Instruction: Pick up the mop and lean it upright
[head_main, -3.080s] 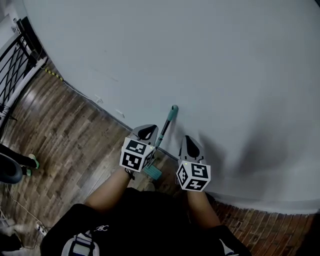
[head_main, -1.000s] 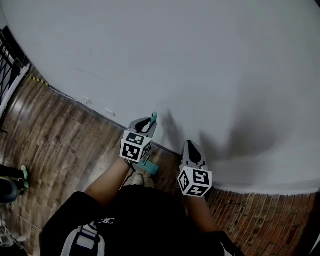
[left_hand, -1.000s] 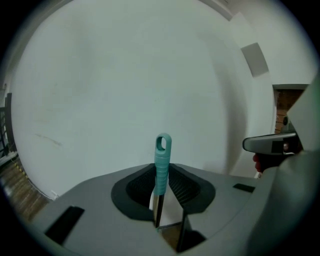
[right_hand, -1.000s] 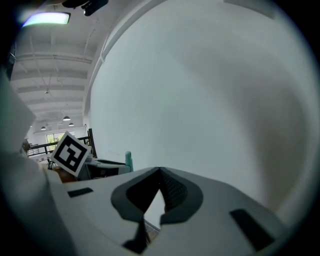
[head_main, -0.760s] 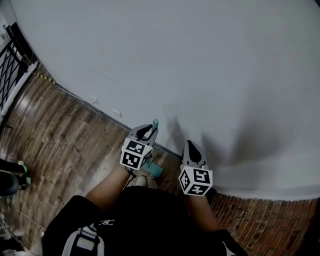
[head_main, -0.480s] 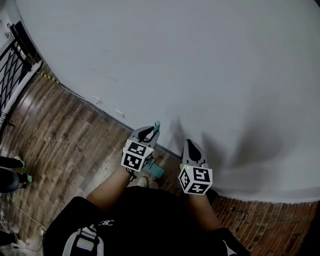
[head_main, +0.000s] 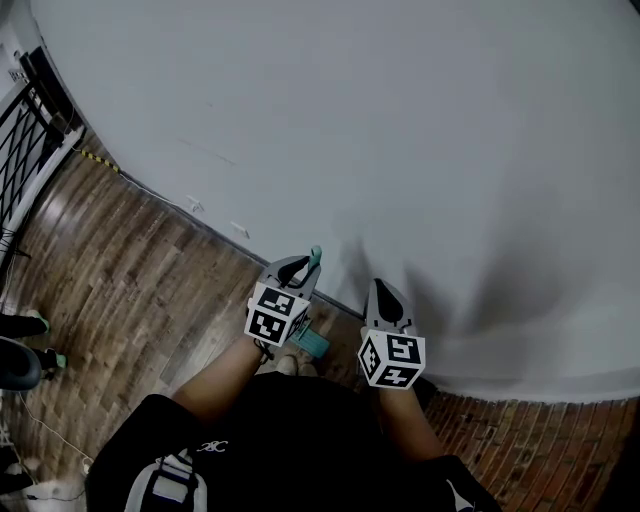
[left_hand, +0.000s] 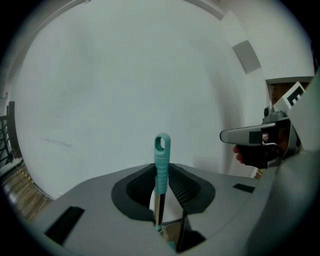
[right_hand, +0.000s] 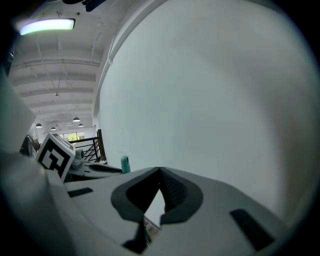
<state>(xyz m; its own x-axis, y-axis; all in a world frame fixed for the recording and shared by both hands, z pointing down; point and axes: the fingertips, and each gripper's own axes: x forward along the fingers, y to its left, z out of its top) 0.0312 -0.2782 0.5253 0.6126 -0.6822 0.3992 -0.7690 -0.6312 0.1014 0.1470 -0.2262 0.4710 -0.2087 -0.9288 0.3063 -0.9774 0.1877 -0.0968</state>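
The mop stands almost upright close to the white wall. Its teal handle end (head_main: 315, 256) with a hanging loop pokes up past my left gripper (head_main: 298, 266), and its teal head (head_main: 308, 342) rests on the floor by my feet. In the left gripper view the teal grip and metal shaft of the mop handle (left_hand: 161, 160) run between the jaws, which are shut on it. My right gripper (head_main: 381, 292) hovers to the right of the handle, apart from it. Its jaws meet at the tips (right_hand: 160, 172) with nothing between them. The handle end (right_hand: 124, 163) shows to its left.
A white wall (head_main: 400, 120) fills the view ahead and meets the wood plank floor (head_main: 130, 280) along a skirting line. A black railing (head_main: 25, 130) stands at the far left. Cables (head_main: 30, 420) and someone's foot (head_main: 25, 325) lie at the left edge.
Three seconds ago more of the teal handle stuck out beyond the left gripper; now only its end shows. Over the last second both grippers have hardly moved.
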